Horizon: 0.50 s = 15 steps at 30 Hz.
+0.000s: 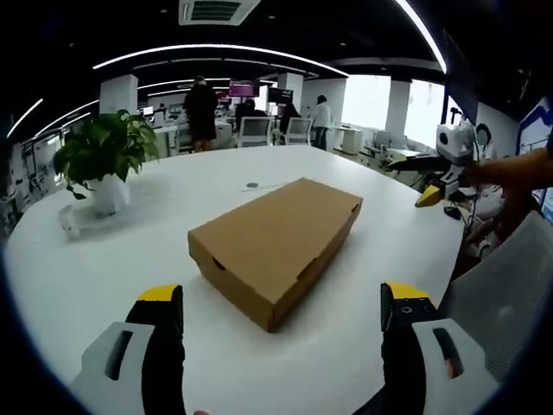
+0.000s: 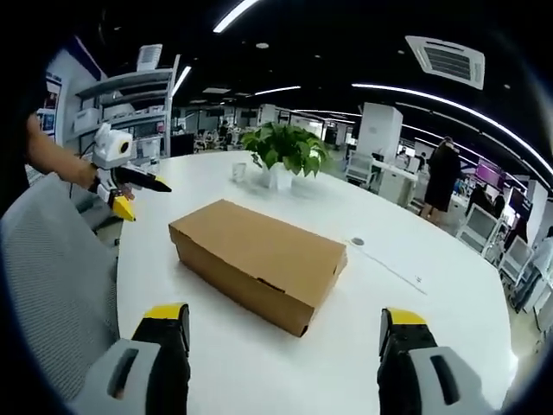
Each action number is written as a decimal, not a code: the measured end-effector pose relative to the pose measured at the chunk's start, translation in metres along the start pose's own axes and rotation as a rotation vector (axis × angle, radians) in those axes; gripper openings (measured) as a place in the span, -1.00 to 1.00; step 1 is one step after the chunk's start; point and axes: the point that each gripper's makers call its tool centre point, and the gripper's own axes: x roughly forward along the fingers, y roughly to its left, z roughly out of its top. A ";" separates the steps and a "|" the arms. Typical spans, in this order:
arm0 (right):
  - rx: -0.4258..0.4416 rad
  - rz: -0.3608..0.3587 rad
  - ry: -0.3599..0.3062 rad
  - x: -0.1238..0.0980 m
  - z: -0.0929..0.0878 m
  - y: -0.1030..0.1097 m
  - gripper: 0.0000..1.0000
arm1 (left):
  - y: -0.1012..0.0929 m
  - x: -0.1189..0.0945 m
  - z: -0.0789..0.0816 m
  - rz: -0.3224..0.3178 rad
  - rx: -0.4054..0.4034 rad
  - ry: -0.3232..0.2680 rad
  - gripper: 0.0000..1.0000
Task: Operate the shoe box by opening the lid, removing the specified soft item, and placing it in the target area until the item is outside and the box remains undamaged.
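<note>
left gripper view first: potted plant [image 1: 101, 160] way over on the left of the white round table [image 1: 130, 259], then the cardboard shoe box [image 1: 276, 246] sitting mid-table, lid shut. left gripper [image 1: 282, 320] is hanging just short of the box, jaws spread wide, holding nothing. right gripper [image 1: 436, 177] pokes in off the far right edge. in the right gripper view, the right gripper [image 2: 285, 337] is near the box's end, jaws wide apart too, empty. people are standing back in the office.
</note>
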 end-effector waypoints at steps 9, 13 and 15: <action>0.001 0.036 0.016 0.021 -0.008 -0.004 0.71 | 0.009 0.019 0.000 0.024 -0.031 -0.013 0.88; -0.002 0.044 0.014 0.030 -0.010 -0.008 0.68 | 0.012 0.025 -0.001 0.028 -0.026 -0.007 0.87; 0.005 0.045 0.013 0.033 -0.010 -0.011 0.66 | 0.014 0.027 -0.002 0.033 -0.028 -0.002 0.86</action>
